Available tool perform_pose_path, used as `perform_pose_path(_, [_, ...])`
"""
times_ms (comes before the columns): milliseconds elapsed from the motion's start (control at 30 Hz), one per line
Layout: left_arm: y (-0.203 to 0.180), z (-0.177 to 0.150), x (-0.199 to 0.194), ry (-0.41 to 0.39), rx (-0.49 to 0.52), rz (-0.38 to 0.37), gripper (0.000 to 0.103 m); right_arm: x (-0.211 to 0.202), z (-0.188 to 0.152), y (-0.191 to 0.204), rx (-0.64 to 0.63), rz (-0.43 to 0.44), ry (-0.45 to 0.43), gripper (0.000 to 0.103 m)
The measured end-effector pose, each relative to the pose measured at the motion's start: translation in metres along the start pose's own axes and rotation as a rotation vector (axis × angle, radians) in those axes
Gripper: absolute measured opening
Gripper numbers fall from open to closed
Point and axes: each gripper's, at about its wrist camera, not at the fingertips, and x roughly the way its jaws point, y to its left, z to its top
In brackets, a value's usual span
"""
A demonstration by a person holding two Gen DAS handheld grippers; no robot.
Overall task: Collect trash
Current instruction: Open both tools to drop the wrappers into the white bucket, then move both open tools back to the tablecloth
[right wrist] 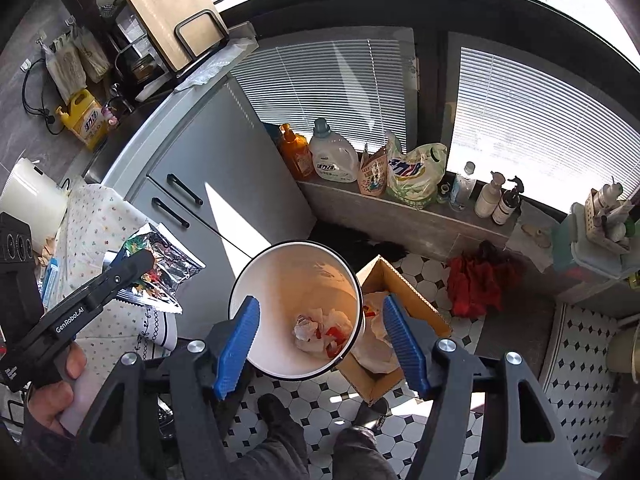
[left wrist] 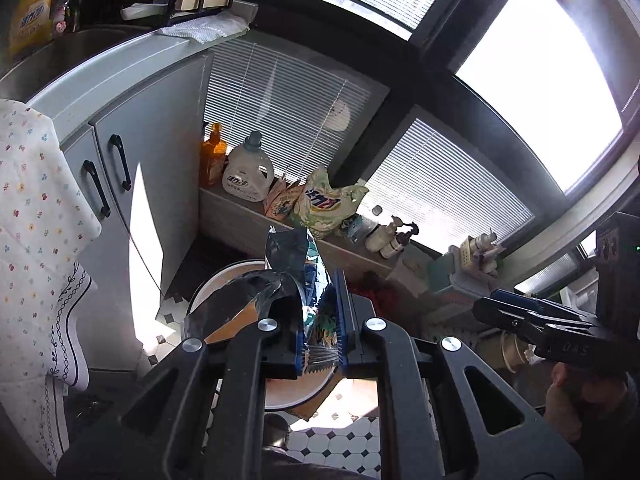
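Note:
My left gripper [left wrist: 320,320] is shut on a crumpled foil snack wrapper [left wrist: 296,264], which sticks up from between the blue pads. The right wrist view shows the same wrapper [right wrist: 168,256] held to the left of a round white bin [right wrist: 240,284]. My right gripper [right wrist: 320,340] stands open directly above the bin's mouth, with nothing between its fingers. Crumpled white and red trash [right wrist: 320,332] lies at the bottom of the bin. In the left wrist view the bin's rim [left wrist: 224,276] lies just beyond the wrapper, and the right gripper [left wrist: 520,312] shows at the right.
A cardboard box [right wrist: 400,292] holding paper stands against the bin's right side. A grey cabinet [right wrist: 224,168] is at the left, and a sill with detergent bottles [right wrist: 334,156] runs behind. A red cloth [right wrist: 472,288] lies on the tiled floor. The person's shoes [right wrist: 276,408] are below.

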Motion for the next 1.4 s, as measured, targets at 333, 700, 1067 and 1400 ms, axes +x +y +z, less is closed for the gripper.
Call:
perform_pose_path(333, [0.000, -0.012, 0.043, 0.099, -0.037, -0.017, 0.044, -0.009, -0.013, -0.023, 0.040, -0.022, -0.004, 0.068])
perform_pose_path(700, [0.008, -0.007, 0.017, 0.054, -0.046, -0.052, 0.083, -0.005, -0.013, -0.008, 0.026, 0.014, -0.007, 0.069])
perform_pose_path(1067, [0.046, -0.007, -0.033, -0.017, -0.096, 0.027, 0.083, 0.006, -0.006, 0.036, -0.032, 0.086, 0.000, 0.072])
perform_pose_path(1400, [0.109, -0.018, -0.112, -0.123, -0.183, 0.186, 0.095, 0.013, 0.003, 0.125, -0.153, 0.190, -0.007, 0.085])
